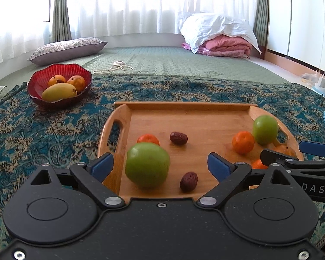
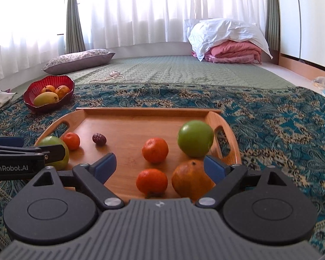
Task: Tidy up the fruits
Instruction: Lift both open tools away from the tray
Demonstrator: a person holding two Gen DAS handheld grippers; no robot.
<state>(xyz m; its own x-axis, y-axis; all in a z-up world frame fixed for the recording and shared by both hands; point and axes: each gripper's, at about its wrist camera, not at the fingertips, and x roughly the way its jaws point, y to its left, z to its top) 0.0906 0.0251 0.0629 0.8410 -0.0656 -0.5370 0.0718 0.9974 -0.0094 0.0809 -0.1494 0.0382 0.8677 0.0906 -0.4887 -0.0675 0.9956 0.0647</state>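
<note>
Wooden tray (image 1: 184,110) | left gripper (image 1: 160,164) wide around green apple (image 1: 147,164) | right gripper (image 2: 160,164) wide, empty

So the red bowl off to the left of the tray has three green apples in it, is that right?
Not quite. The red bowl left of the wooden tray holds three yellow-orange mangoes, not green apples. The left wrist view shows this; the green apples sit on the tray.

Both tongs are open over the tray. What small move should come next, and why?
Probably ease the left tongs forward and down around the near green fruit. They stand open and empty, and that fruit already lies between the blue pads, loose on the tray. The red bowl holds only mangoes, so sorting has barely begun.
</note>
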